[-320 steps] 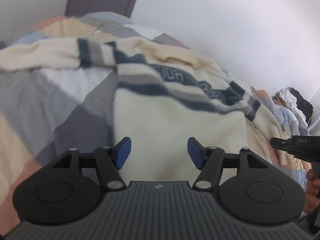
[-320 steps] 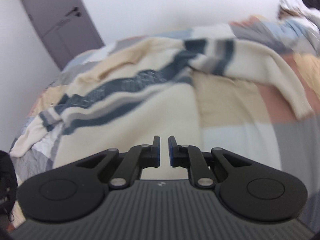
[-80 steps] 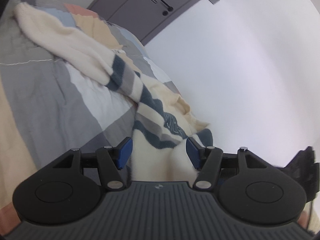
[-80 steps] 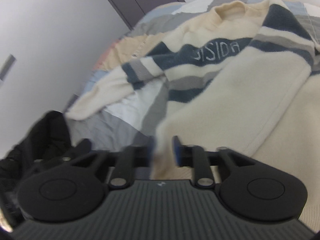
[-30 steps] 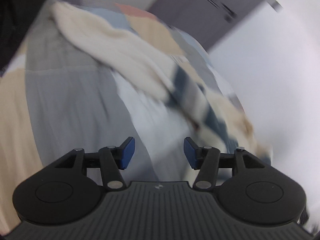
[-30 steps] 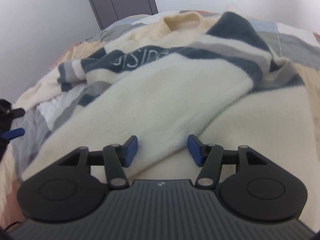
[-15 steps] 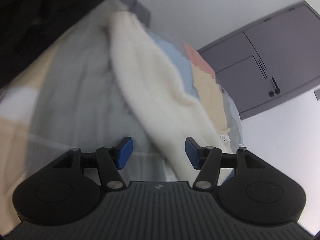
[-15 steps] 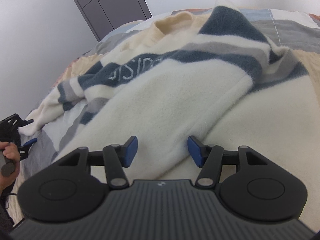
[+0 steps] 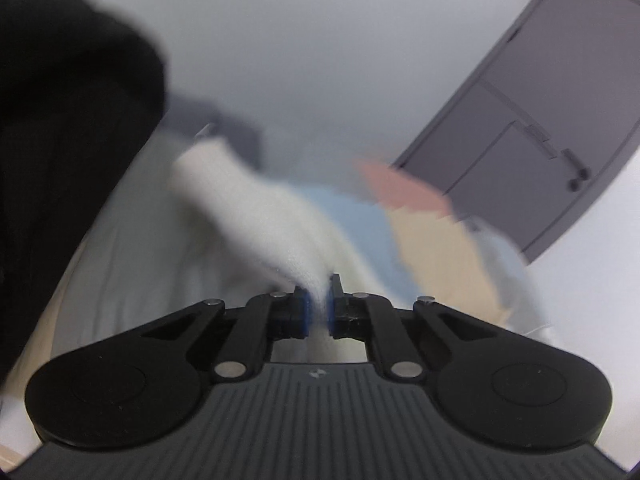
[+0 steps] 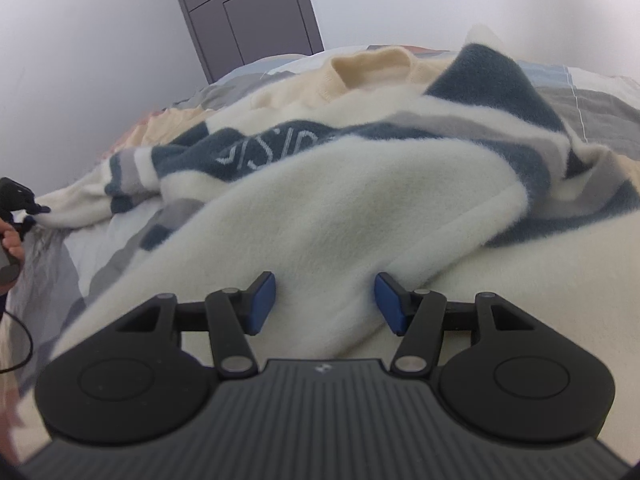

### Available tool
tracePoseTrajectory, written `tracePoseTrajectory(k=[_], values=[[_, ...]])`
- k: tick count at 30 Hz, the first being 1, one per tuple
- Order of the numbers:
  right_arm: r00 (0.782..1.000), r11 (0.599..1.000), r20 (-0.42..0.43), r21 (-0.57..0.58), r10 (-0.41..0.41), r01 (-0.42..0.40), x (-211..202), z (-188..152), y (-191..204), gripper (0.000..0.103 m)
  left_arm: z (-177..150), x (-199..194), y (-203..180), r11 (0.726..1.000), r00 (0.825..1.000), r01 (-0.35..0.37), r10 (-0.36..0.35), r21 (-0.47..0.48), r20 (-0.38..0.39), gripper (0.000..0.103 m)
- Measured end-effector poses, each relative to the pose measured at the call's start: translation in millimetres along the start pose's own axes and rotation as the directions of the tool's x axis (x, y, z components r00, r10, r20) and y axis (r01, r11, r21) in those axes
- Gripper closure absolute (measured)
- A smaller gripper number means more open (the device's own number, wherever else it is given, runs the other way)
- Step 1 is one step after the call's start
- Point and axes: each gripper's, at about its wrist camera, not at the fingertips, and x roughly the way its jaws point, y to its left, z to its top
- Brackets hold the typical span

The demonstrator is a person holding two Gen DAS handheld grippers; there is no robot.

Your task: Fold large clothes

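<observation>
A cream sweater (image 10: pixel 320 208) with navy and grey stripes lies spread on the bed, one sleeve folded across its body. My right gripper (image 10: pixel 325 300) hovers open over that folded sleeve, its blue pads wide apart with fleece below and between them. My left gripper (image 9: pixel 317 308) is shut on the cream end of the other sleeve (image 9: pixel 260 216), with fabric pinched between the pads; this view is blurred. In the right wrist view the left gripper (image 10: pixel 24 200) shows at the far left edge, at the tip of the stretched-out sleeve (image 10: pixel 76 208), held by a hand (image 10: pixel 10 240).
A patchwork bedcover (image 9: pixel 432 232) in grey, blue, tan and pink lies under the sweater. A grey door (image 10: pixel 248 12) stands in the white wall behind the bed. A dark garment (image 9: pixel 60 140) fills the left of the left wrist view. A thin cable (image 10: pixel 24 344) hangs near the hand.
My left gripper swung along the outstretched sleeve toward its end and closed on the cream fabric. The right gripper stayed open over the folded sleeve, hardly moving.
</observation>
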Motion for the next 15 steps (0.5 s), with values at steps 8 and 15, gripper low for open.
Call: tracePoseTrajectory(k=[8, 15], values=[[0.999, 0.999, 0.037, 0.044, 0.022, -0.024, -21.7, 1.6, -9.4, 0.045, 23.8, -92.3, -105.2, 0.913, 0.973, 0.184, -0.223, 0.364, 0.066, 0.094], [0.992, 0.996, 0.099, 0.062, -0.073, 0.067, -66.9, 2.4, -21.8, 0.045, -1.9, -176.3, -195.8, 0.742, 0.901, 0.335, -0.433, 0.581, 0.032, 0.094]])
